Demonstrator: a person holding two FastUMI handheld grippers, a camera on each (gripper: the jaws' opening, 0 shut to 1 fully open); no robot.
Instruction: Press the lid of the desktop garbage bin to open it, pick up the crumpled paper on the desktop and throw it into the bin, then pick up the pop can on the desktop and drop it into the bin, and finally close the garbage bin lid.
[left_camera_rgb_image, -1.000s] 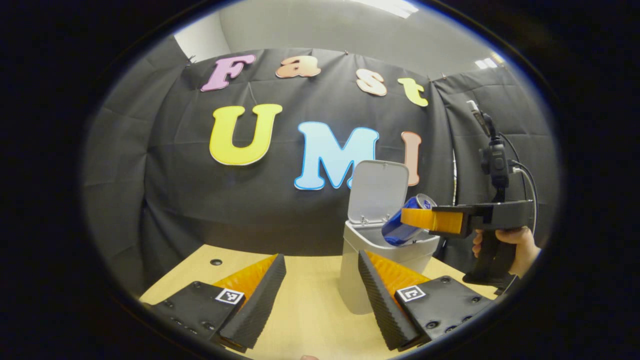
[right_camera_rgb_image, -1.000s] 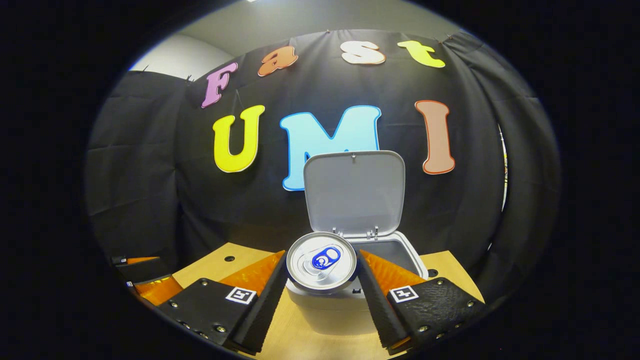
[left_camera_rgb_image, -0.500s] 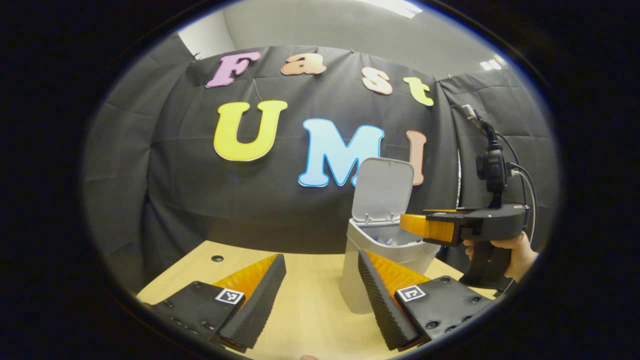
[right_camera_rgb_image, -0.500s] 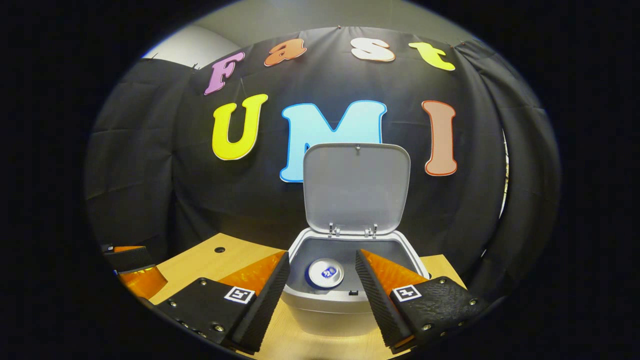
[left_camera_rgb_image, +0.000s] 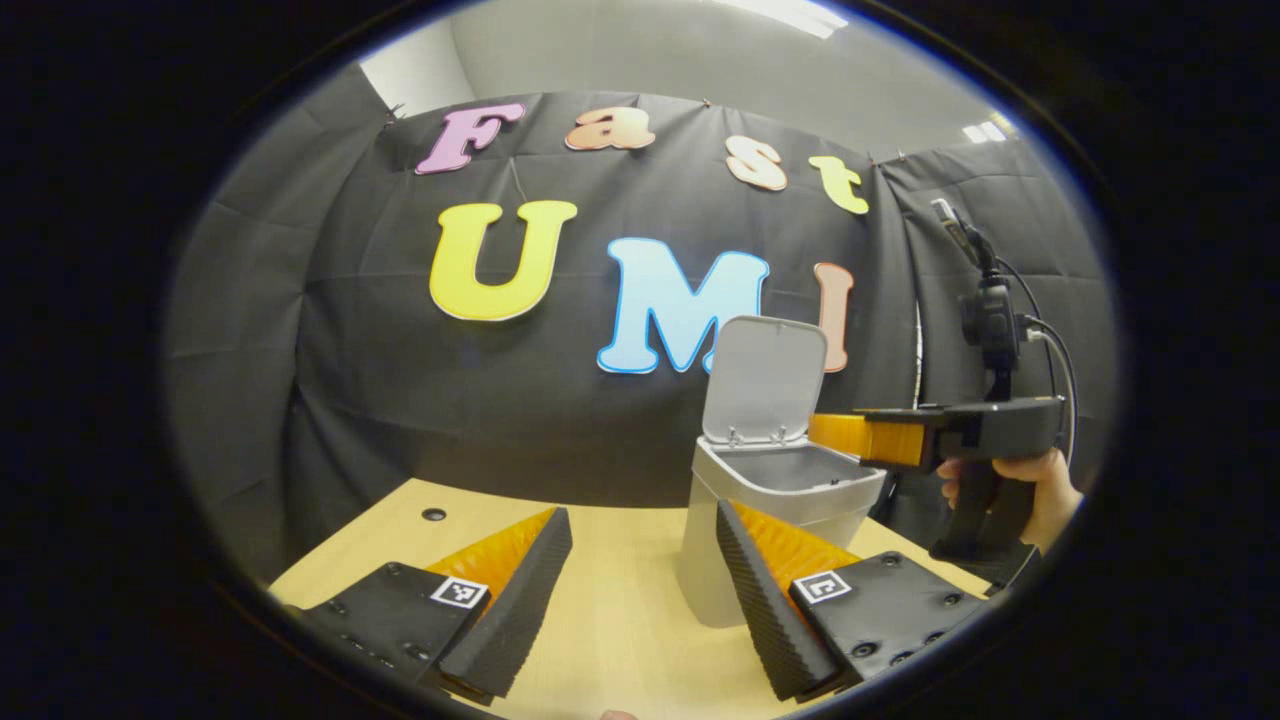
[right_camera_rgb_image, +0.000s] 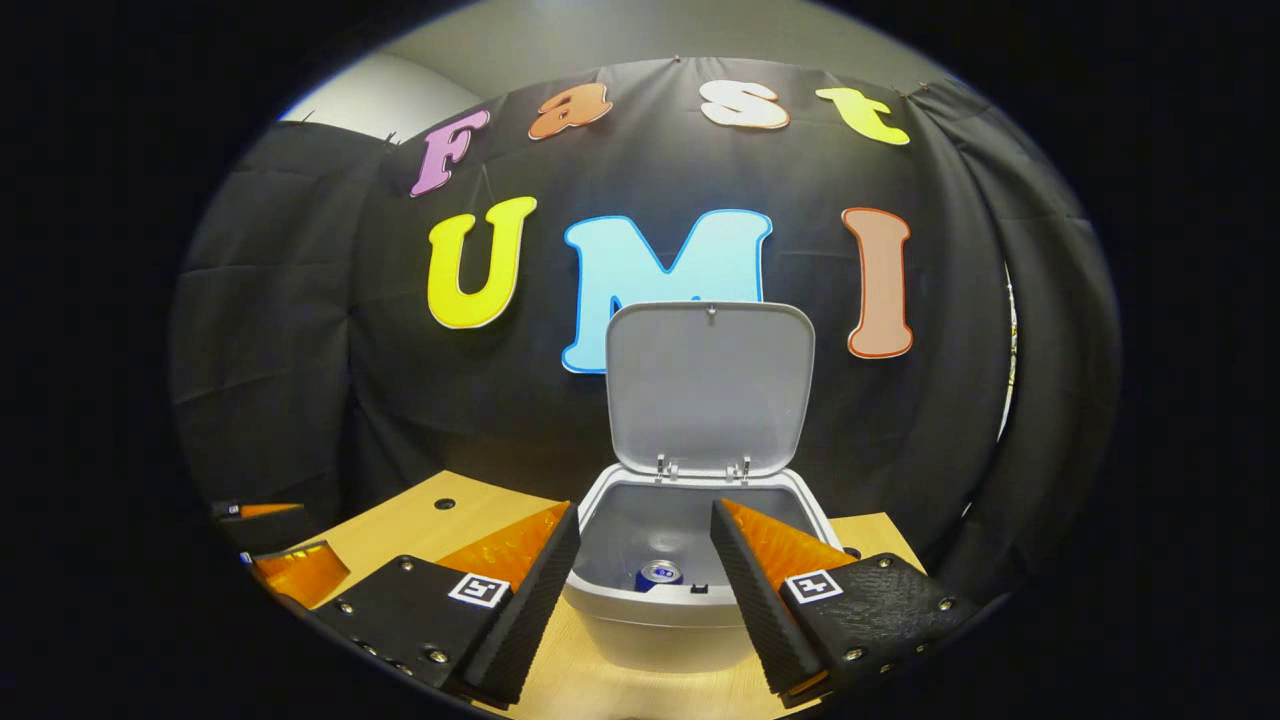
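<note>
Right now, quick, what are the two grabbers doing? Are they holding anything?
Left gripper: open, holding nothing, low over the table.
Right gripper: open and empty; the pop can lies inside the bin.

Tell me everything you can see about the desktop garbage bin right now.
The desktop garbage bin is a small, light grey, plastic-looking box with rounded corners, standing upright on the wooden desktop. Its hinged lid stands open, nearly vertical, at the bin's back edge. Inside, low down, sits the blue pop can. The right hand-held gripper hangs open above the front rim, not touching.
</note>
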